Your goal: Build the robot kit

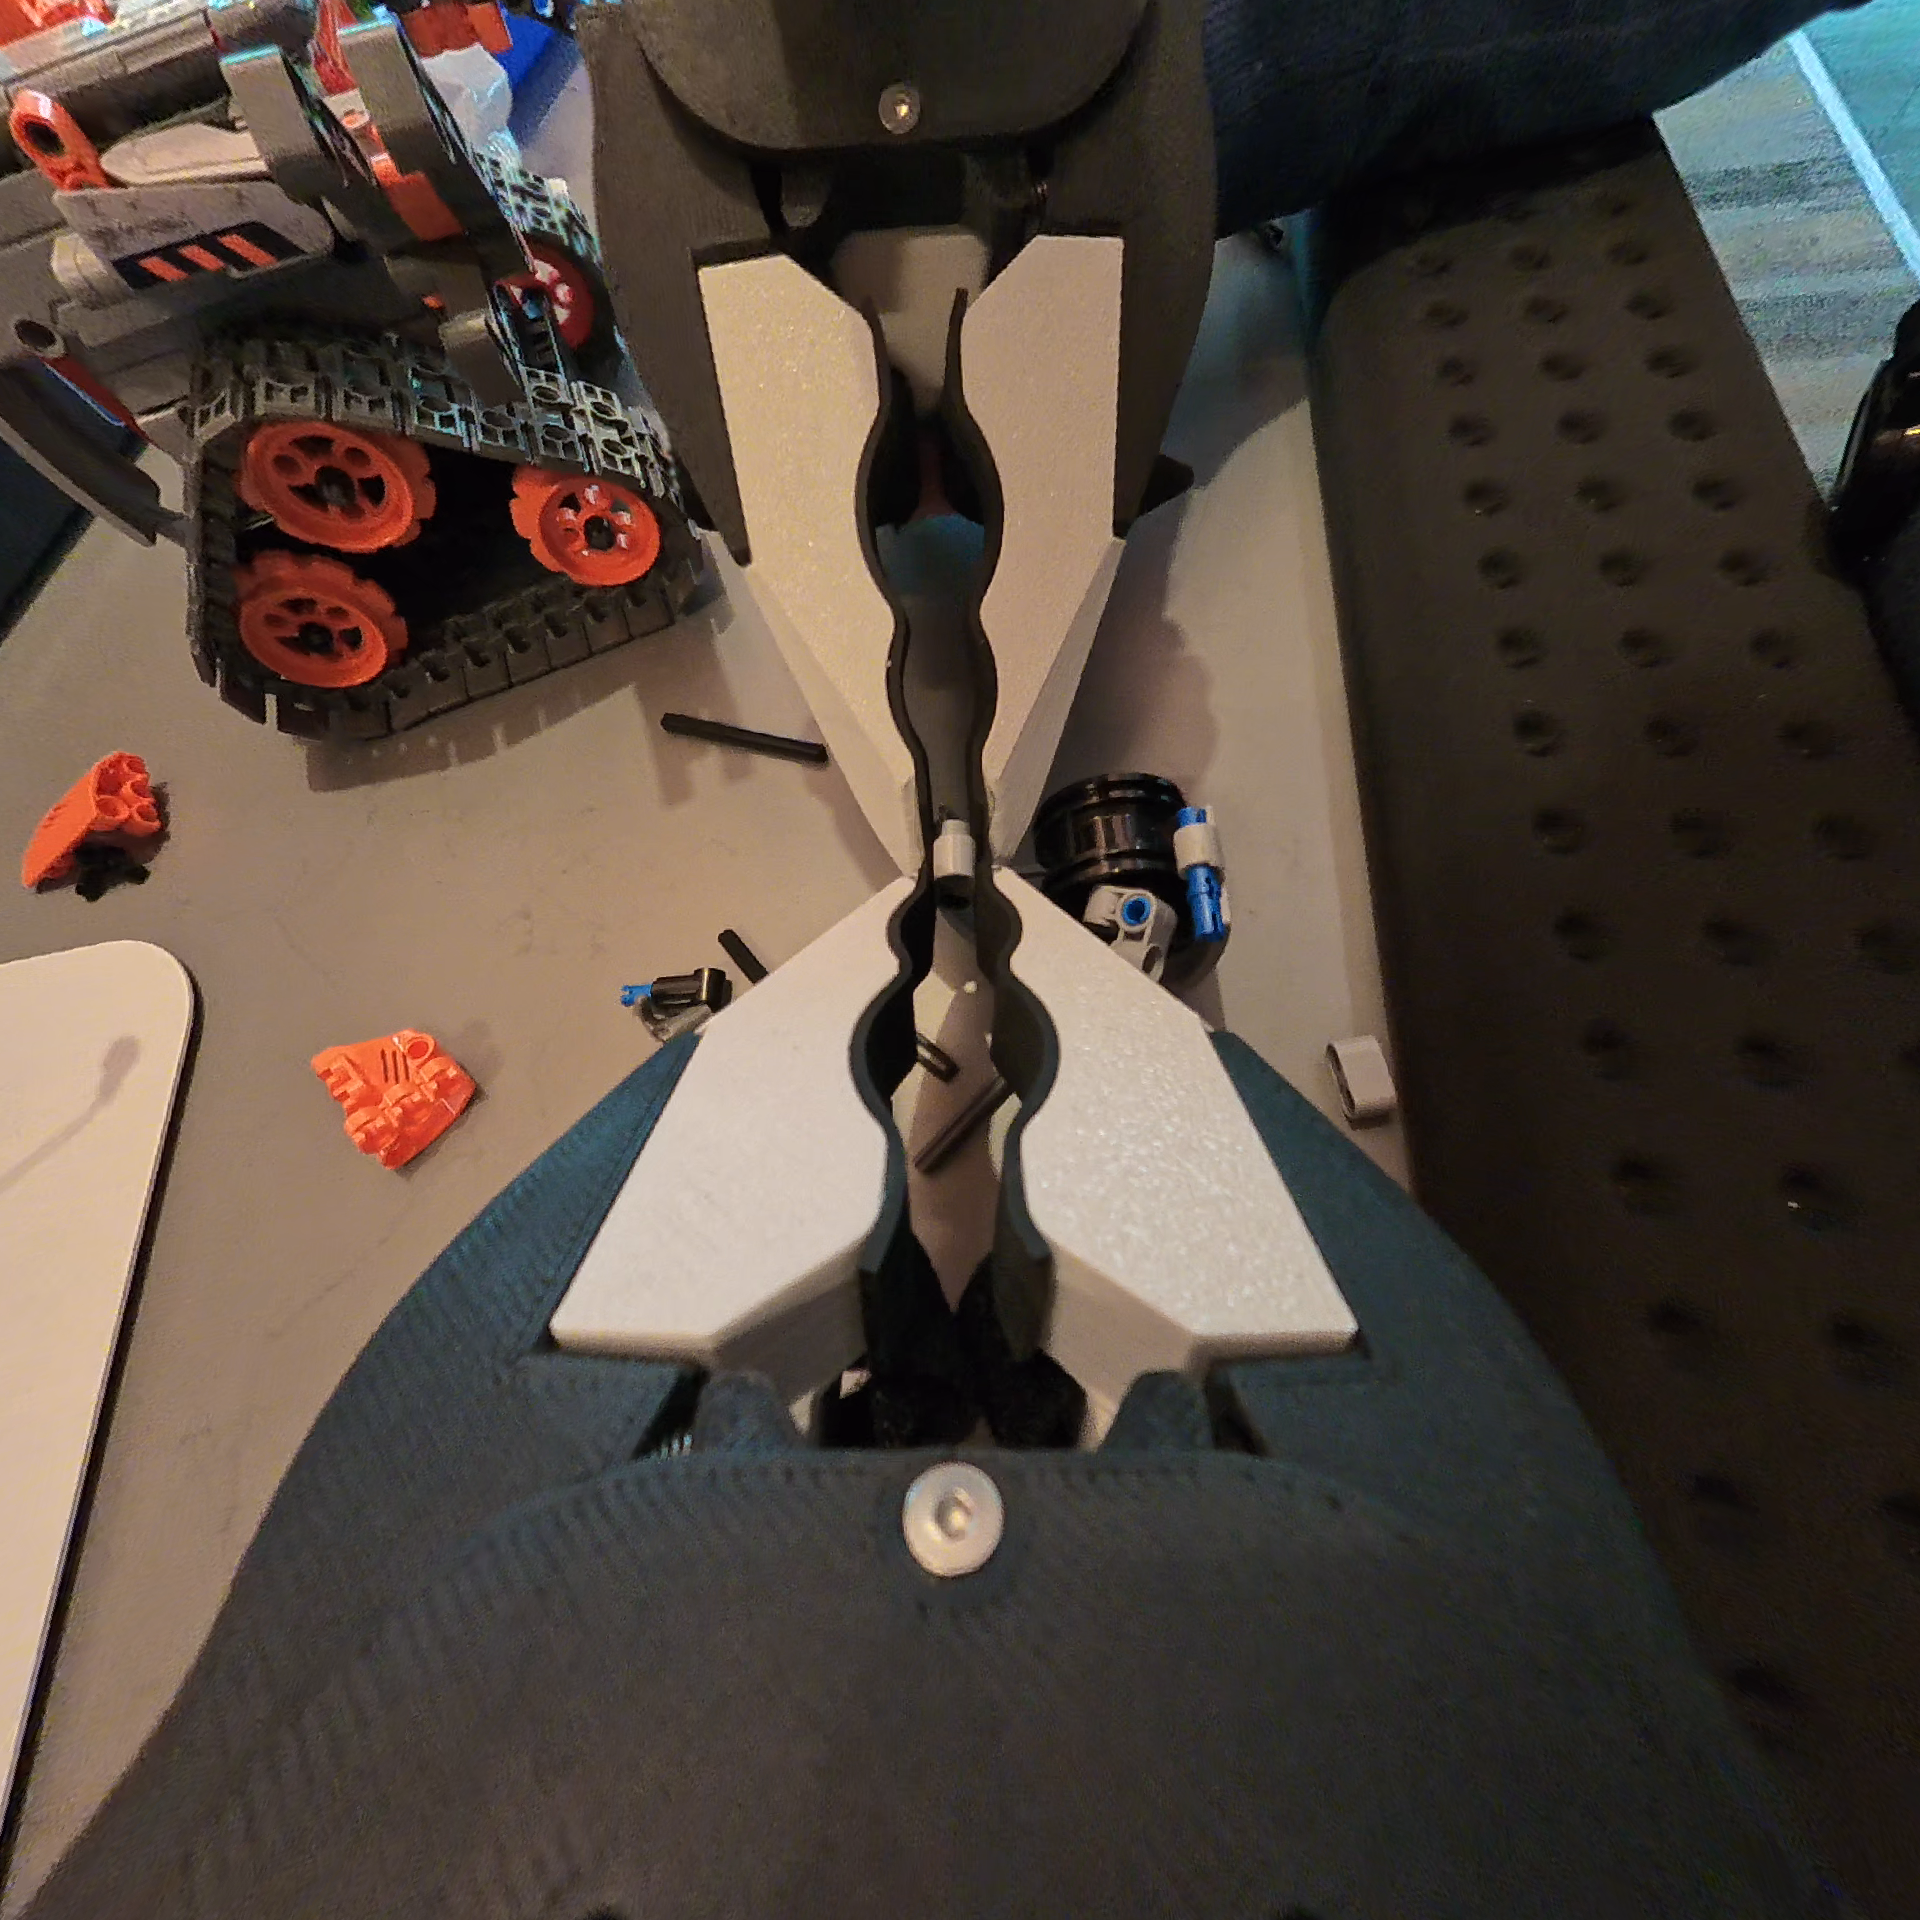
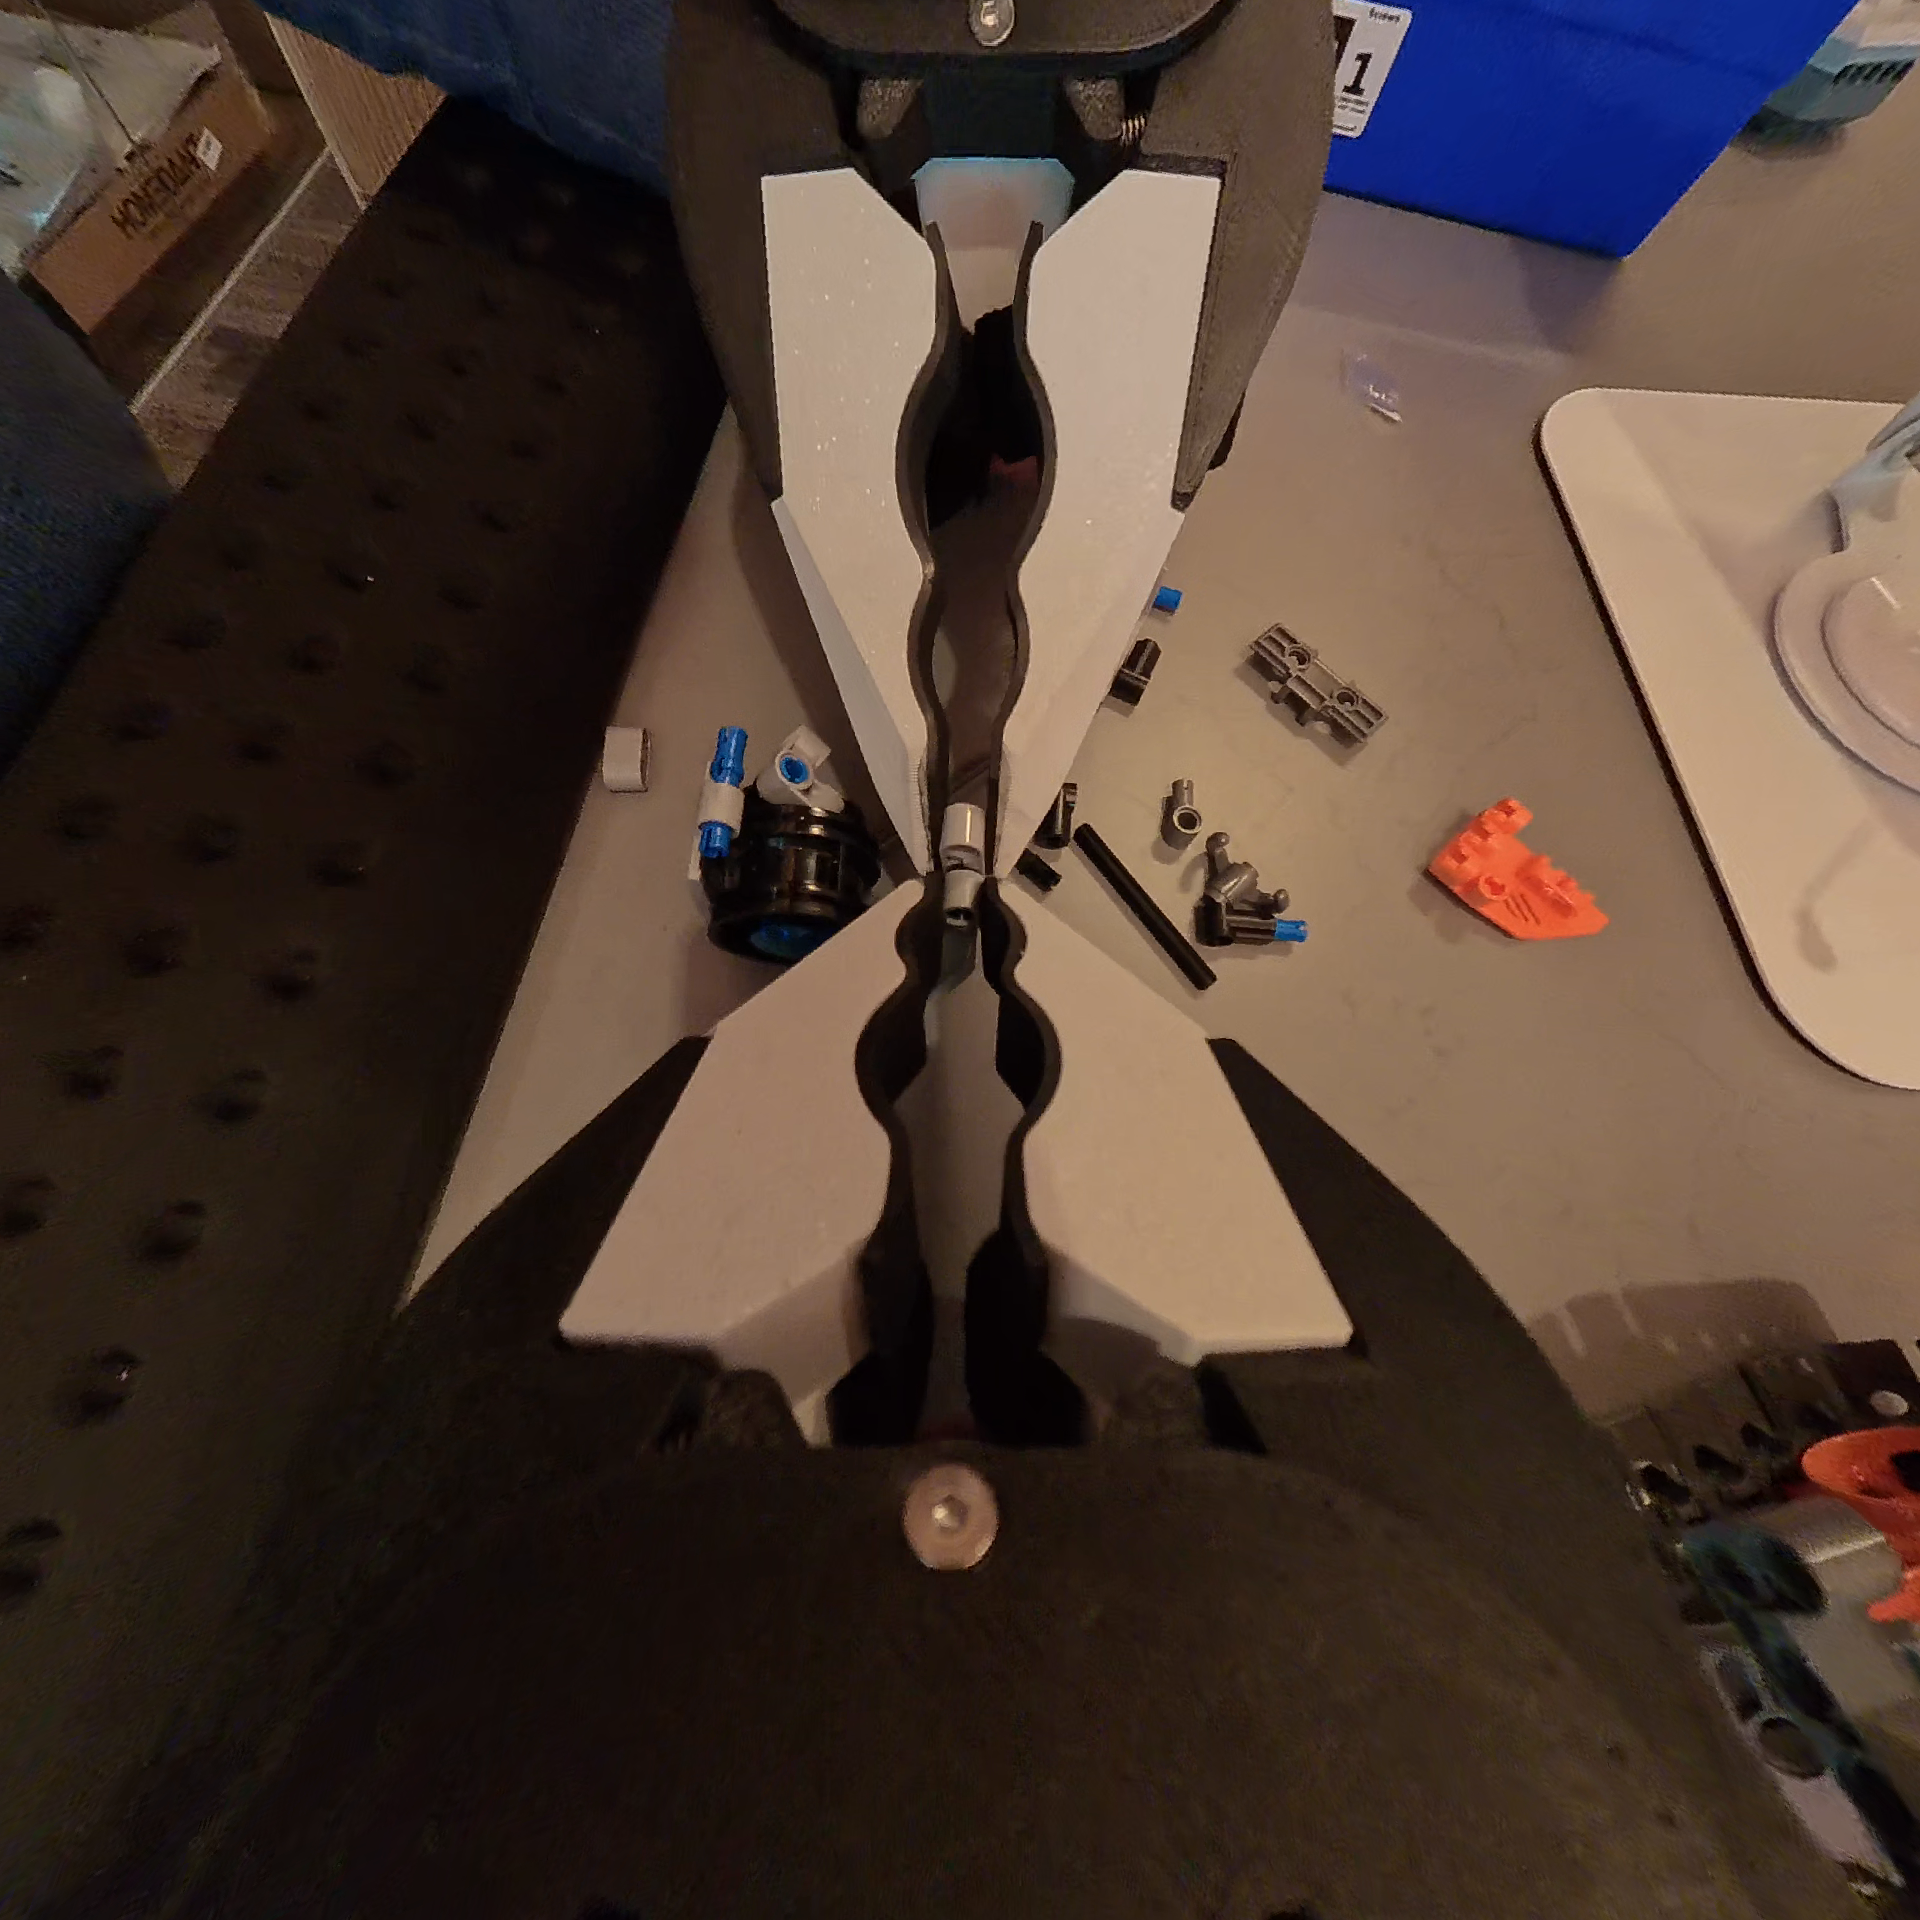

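Grey sleeve [image 1: 952, 847] pinched by left gripper [image 1: 954, 891] | right gripper [image 2: 961, 902] fingers pinching pin [image 2: 962, 883] | keep both coaxial, squeeze steady

The worktop [image 1: 436, 894] is plain grey. On it, the tracked model [image 1: 416, 499] has black treads, orange wheels and a grey body with orange-and-black hazard stripes. The loose panel pieces [image 1: 393, 1096] are orange, the wheel hub [image 2: 790, 873] is glossy black, and the pins [image 2: 724, 790] are blue and white. The mat [image 2: 260, 935] is black with a dimpled dot pattern. The bin [image 2: 1558, 114] is blue, and the board [image 2: 1683, 665] is white.
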Demonstrator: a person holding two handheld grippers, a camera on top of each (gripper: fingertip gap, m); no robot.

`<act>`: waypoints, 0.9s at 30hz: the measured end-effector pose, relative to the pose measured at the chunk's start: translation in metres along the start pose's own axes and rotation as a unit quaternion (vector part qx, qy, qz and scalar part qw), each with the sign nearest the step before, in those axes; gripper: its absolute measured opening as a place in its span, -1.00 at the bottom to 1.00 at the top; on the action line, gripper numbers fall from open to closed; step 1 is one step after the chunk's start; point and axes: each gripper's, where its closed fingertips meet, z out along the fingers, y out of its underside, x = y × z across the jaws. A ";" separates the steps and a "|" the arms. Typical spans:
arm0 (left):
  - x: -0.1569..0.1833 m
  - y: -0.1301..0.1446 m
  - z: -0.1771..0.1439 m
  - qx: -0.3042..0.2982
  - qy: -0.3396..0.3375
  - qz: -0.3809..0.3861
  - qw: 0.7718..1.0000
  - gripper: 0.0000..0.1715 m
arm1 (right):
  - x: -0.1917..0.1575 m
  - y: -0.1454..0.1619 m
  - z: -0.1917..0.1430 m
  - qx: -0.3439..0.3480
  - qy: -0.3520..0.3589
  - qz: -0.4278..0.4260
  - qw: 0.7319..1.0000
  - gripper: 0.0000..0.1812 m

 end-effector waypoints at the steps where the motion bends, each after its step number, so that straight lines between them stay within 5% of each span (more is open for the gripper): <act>1: 0.000 0.000 0.000 0.000 0.001 -0.002 1.000 -0.95 | 0.000 0.000 0.000 0.002 0.002 0.001 1.000 -0.96; 9: 0.005 0.004 -0.002 -0.010 0.008 -0.018 1.000 -0.89 | -0.002 -0.001 -0.001 0.009 0.002 0.006 1.000 -0.96; 27: -0.009 0.002 -0.025 0.004 -0.087 -0.037 0.996 -0.78 | 0.004 0.003 -0.005 -0.011 0.025 -0.003 1.000 -0.88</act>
